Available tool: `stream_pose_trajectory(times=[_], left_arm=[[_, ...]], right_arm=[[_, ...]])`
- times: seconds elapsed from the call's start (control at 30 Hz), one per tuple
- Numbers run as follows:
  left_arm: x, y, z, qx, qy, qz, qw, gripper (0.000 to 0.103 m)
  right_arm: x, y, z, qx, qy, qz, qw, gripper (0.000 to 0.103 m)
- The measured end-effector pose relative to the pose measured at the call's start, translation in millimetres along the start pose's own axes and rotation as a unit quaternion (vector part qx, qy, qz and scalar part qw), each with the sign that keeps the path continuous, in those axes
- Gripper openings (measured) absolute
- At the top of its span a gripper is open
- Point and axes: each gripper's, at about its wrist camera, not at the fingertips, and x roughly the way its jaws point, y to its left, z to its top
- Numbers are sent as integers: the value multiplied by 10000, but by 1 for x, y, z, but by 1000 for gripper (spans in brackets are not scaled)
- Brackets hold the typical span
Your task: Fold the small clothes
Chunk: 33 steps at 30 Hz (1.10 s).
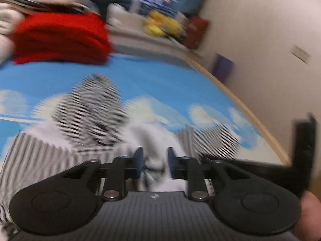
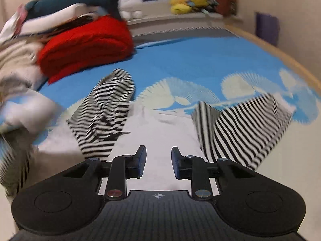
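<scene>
A small white garment (image 2: 158,128) with black-and-white striped sleeves lies on a blue bedsheet with white clouds (image 2: 190,64). One striped sleeve (image 2: 104,112) lies to the left, the other (image 2: 244,128) to the right. My right gripper (image 2: 158,160) is open just above the white body, empty. In the left wrist view, my left gripper (image 1: 155,163) is open with bunched white cloth (image 1: 155,140) of the garment between and under its fingers; both striped sleeves (image 1: 92,108) show beyond it. That view is blurred.
A folded red blanket (image 2: 86,42) and a heap of white and dark clothes (image 2: 40,16) lie at the back left. Yellow plush toys (image 2: 186,0) sit on a ledge behind. The bed's wooden edge (image 2: 280,54) and a wall run along the right.
</scene>
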Motion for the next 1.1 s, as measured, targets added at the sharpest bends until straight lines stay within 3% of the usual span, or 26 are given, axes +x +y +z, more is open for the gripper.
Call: stream_pose_trajectory(times=[0.07, 0.17, 0.27, 0.4, 0.5, 0.6, 0.63, 0.67, 0.7, 0.73, 0.83, 0.97, 1.03, 1.07, 1.1], left_arm=[[3, 7, 4, -64, -32, 251, 9997, 46], [6, 50, 18, -423, -14, 1029, 9938, 46], [3, 110, 30, -845, 142, 1959, 9769, 46], [-3, 186, 35, -1459, 571, 2576, 9534, 46], [-5, 223, 30, -1754, 709, 2550, 9483, 46], [-2, 250, 18, -2137, 796, 2423, 9430, 46], [0, 257, 14, -2260, 836, 2409, 9402, 46], [3, 262, 10, -2365, 846, 2376, 9383, 46], [6, 262, 4, -2423, 819, 2301, 9390, 46], [10, 264, 0, -2459, 825, 2213, 9401, 46], [25, 267, -5, -2454, 792, 1962, 9461, 46], [38, 270, -8, -2473, 806, 2036, 9439, 45], [43, 270, -8, -2363, 813, 2055, 9462, 35], [44, 270, -6, -2302, 812, 2070, 9474, 3], [42, 269, -5, -2246, 736, 2143, 9477, 3]], right_arm=[[6, -9, -2, 282, 84, -19, 9996, 47], [21, -18, -8, 681, 380, 36, 9969, 49], [37, -21, -15, 893, 712, 30, 9935, 49], [62, -26, -32, 1032, 1224, -247, 9868, 49], [83, -31, -45, 1153, 1688, -441, 9779, 49], [96, -28, -55, 926, 1849, -684, 9760, 48], [98, -27, -56, 845, 1824, -702, 9771, 45], [98, -24, -56, 731, 1782, -713, 9787, 31], [98, -20, -55, 572, 1723, -743, 9806, 15], [97, -19, -54, 487, 1666, -729, 9821, 12], [92, -21, -45, 588, 1324, -422, 9886, 9], [62, -10, -25, 370, 415, 86, 9984, 8], [52, -8, -18, 339, 79, 253, 9991, 8], [48, -8, -15, 323, -78, 295, 9990, 8], [45, -8, -13, 337, -184, 319, 9988, 8]])
